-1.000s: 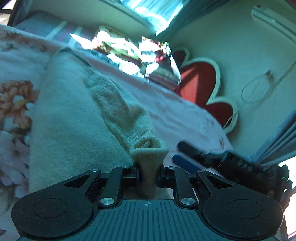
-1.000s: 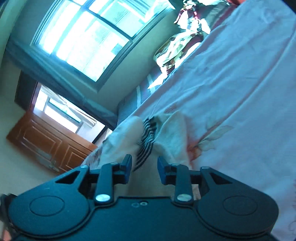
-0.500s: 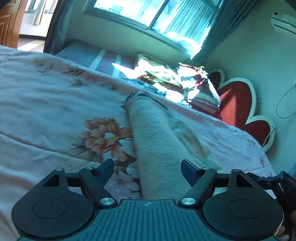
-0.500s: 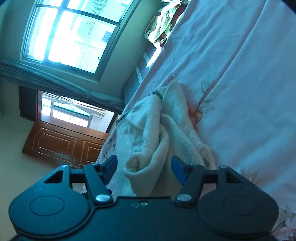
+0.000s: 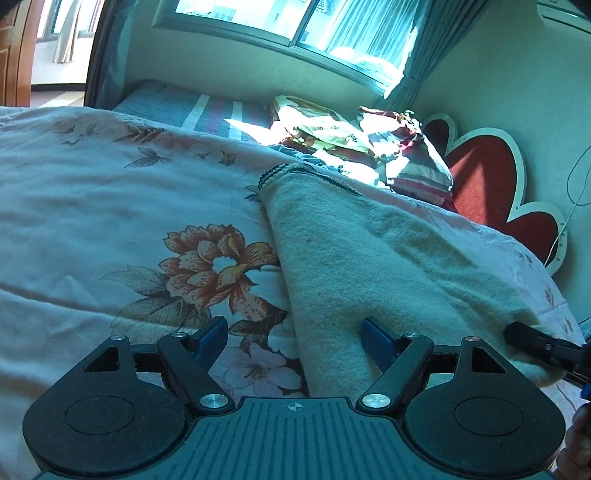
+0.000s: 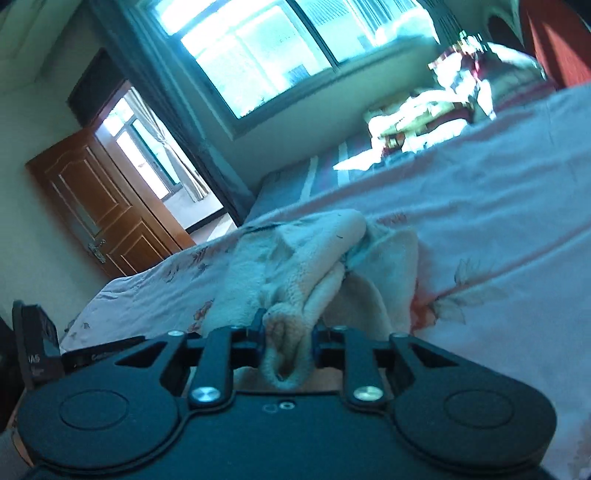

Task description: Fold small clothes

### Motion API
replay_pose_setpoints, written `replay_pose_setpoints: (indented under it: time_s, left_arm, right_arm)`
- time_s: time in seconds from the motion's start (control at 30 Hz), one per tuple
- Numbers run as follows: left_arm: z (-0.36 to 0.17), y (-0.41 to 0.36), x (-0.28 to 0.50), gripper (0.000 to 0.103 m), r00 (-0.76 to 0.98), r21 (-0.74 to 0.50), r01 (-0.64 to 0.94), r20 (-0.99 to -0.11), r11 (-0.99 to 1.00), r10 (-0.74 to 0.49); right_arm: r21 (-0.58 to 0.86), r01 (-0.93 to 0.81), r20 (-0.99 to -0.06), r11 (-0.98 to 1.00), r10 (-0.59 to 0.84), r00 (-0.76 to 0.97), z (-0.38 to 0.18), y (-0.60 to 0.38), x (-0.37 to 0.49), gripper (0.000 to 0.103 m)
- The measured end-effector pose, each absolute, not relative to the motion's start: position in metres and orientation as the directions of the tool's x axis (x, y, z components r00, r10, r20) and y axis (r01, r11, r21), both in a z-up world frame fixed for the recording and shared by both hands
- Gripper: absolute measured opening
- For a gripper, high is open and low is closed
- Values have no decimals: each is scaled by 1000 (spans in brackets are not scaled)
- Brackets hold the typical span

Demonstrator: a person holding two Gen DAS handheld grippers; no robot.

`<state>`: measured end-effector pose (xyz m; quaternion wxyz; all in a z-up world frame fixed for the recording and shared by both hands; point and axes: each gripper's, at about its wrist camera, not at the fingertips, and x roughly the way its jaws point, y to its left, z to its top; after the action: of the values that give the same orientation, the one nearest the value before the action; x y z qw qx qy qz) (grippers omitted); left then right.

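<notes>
Left tool point(image 5: 293, 338) has let go, gaping | right tool point(image 6: 287, 334) just closing, clenched on cream garment point(image 6: 295, 266)

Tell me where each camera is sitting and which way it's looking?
Left wrist view: it sits on the left gripper, whose jaws stand open, and looks down across the cream garment on the flowered bedspread toward the window; the right gripper's tip pokes in at the right.
Right wrist view: it sits on the right gripper, tilted, facing the window and wooden door; its jaws have just been closing and pinch a bunched fold of the garment.
Both show the garment, bedspread and window.
</notes>
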<state>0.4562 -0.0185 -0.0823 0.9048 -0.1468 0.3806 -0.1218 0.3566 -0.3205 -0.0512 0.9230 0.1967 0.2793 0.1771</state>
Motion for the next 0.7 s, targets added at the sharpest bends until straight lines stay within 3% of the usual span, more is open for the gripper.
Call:
replay_pose_setpoints:
  time_s: [0.1,0.2,0.3,0.47,0.63,0.7]
  left_arm:
    - [-81,-38,464,79,662,-289,151,-680,945,-314]
    - [-78,-58,466,79,656,-186,186,-708,965,-263]
    - [-71,-65,462,79,664,-128,212,-708,969,-239]
    - [-57,-56,448,79,694,-130,221,-676,967,-249]
    - [-50,-42,408,79,726,-182,236,-620,954,-298]
    - [-54,-43,396,79,727,-194,230,-618,954,-301]
  right_arm:
    - [395,-222,-422,891,390,818,-52,-326,339,21]
    - [447,-123,-528,886,373,763,-84,-340,356,21]
    - [512,-95,-512,853,392,764,-95,-347,356,21]
    - [567,-80,-480,820,407,777,-84,-361,348,35]
    - [421,-154,-412,894,339,846,-40,-358,324,28]
    - [334,-231,-431,914,366,825,-30,-340,324,23]
